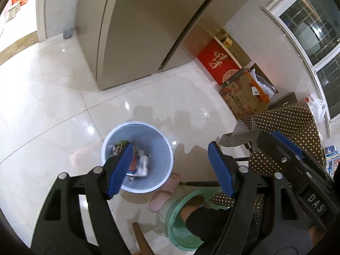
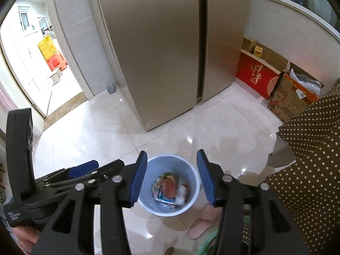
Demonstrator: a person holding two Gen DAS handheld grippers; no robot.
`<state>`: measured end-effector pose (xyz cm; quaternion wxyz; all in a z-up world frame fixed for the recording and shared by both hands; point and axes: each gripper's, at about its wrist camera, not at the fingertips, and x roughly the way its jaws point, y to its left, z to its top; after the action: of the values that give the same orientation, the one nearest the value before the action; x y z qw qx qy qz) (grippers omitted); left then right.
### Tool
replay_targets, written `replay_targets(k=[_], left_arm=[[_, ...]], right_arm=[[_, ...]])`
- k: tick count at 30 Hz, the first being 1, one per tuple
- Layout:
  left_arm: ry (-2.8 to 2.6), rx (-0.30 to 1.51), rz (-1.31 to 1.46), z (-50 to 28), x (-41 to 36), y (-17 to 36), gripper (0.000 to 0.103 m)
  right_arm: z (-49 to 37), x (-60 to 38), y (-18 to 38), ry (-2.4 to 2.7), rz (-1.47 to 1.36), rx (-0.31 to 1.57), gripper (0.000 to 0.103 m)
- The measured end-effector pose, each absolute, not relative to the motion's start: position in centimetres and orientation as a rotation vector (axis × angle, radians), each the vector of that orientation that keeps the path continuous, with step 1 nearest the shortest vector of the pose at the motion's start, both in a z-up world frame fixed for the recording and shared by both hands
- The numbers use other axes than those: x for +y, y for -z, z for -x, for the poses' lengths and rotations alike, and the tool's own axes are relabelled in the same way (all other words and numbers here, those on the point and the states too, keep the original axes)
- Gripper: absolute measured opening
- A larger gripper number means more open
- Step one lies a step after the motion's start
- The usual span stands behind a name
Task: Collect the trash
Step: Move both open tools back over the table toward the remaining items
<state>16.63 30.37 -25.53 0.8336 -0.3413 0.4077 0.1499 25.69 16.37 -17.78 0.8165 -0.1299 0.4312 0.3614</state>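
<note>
A light blue trash bin [image 1: 157, 148] stands on the white tiled floor and holds several crumpled wrappers and packets [image 1: 138, 163]. My left gripper [image 1: 172, 170] is open and empty, high above the bin, its left pad over the bin's left side. In the right wrist view the same bin [image 2: 189, 174] sits right below my right gripper [image 2: 172, 178], which is open and empty; the trash [image 2: 170, 189] shows between its blue pads. The left gripper's body [image 2: 82, 170] shows at the left of that view.
A gold two-door fridge [image 2: 165, 42] stands behind the bin. Red and printed cardboard boxes [image 1: 240, 85] line the wall at right. A pink slipper [image 1: 161, 195] and a green basin [image 1: 176, 218] lie near the bin. A polka-dot cloth [image 2: 308, 170] hangs at right. An open doorway [image 2: 38, 59] is at left.
</note>
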Motion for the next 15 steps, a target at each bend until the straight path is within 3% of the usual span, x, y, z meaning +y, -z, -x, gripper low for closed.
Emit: replay_targets(k=[15], left_arm=[[-0.141, 0.836, 0.581, -20.2, 23.1, 20.4, 0.071]], right_arm=[[-25.5, 7.4, 12.1, -0.662, 0.272, 0.821, 0.051]])
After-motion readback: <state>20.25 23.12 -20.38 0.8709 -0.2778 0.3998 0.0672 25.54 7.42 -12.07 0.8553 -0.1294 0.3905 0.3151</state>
